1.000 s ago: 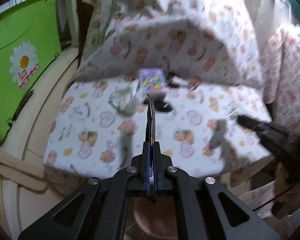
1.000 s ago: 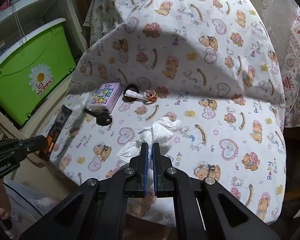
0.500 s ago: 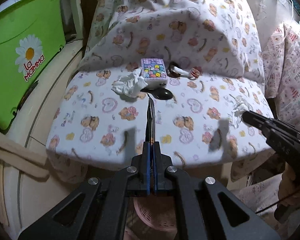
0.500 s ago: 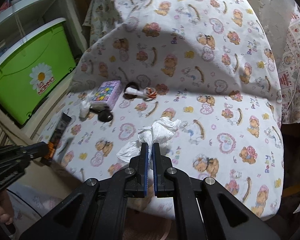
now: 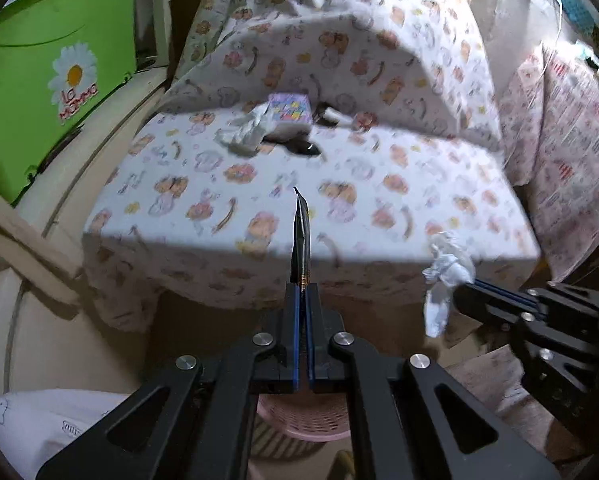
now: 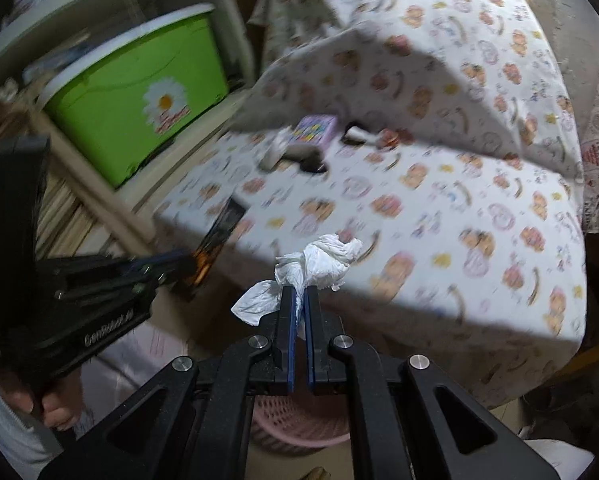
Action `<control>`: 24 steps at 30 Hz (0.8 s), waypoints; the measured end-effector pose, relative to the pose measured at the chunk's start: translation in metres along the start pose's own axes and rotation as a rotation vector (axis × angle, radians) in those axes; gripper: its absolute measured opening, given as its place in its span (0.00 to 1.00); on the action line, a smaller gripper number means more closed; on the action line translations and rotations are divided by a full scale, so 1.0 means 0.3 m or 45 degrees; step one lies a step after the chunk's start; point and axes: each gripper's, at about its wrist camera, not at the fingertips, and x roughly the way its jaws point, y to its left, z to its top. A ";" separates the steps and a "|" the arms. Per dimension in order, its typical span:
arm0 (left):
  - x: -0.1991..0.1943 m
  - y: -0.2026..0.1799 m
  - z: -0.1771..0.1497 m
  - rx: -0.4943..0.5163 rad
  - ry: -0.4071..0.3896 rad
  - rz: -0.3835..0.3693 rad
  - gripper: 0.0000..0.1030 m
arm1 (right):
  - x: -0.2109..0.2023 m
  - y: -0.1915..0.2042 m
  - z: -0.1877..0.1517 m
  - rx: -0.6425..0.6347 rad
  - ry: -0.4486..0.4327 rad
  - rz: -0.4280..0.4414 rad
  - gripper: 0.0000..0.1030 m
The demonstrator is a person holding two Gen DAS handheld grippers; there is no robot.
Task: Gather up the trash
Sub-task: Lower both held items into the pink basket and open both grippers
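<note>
My left gripper (image 5: 302, 288) is shut on a flat black wrapper (image 5: 300, 236), seen edge-on, held off the front edge of the bear-print bed (image 5: 379, 200). In the right wrist view the same left gripper (image 6: 187, 266) and black wrapper (image 6: 215, 240) show at the left. My right gripper (image 6: 298, 290) is shut on a crumpled white tissue (image 6: 319, 260); it also appears at the right of the left wrist view, right gripper (image 5: 459, 294) with the white tissue (image 5: 447, 268). A pink basket (image 5: 303, 420) sits below both grippers, pink basket (image 6: 299, 424). Another crumpled tissue (image 5: 245, 132) lies far back on the bed.
On the bed's far side lie a purple patterned box (image 5: 290, 110), a dark spoon (image 5: 305, 146) and a small white-and-red item (image 6: 375, 136). A green lidded bin (image 5: 51, 72) with a daisy stands on a shelf at the left. A wooden rail (image 5: 27, 232) runs beside the bed.
Both grippers have drawn back off the bed toward its front edge, each carrying its piece of trash. The pink basket now shows more under them. Jaws stayed shut.
</note>
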 end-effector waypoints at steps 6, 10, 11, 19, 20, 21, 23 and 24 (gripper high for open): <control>0.043 -0.020 -0.043 0.062 0.095 -0.007 0.02 | 0.051 -0.007 -0.076 -0.006 0.080 -0.006 0.05; 0.104 -0.018 -0.081 0.039 0.222 -0.058 0.02 | 0.081 -0.020 -0.103 -0.001 0.127 -0.001 0.05; 0.120 -0.019 -0.091 0.040 0.252 -0.061 0.02 | 0.092 -0.024 -0.110 0.003 0.144 0.005 0.05; 0.230 -0.033 -0.149 0.062 0.387 -0.021 0.02 | 0.230 -0.048 -0.162 0.023 0.328 -0.038 0.05; 0.253 -0.031 -0.156 0.063 0.406 -0.010 0.02 | 0.253 -0.056 -0.168 0.029 0.354 -0.059 0.05; 0.281 -0.027 -0.164 0.060 0.430 -0.003 0.02 | 0.276 -0.062 -0.175 0.033 0.380 -0.074 0.05; 0.322 -0.017 -0.172 0.035 0.457 -0.012 0.02 | 0.315 -0.076 -0.186 0.050 0.421 -0.092 0.05; 0.344 -0.009 -0.175 0.007 0.468 -0.014 0.02 | 0.337 -0.083 -0.193 0.061 0.442 -0.102 0.05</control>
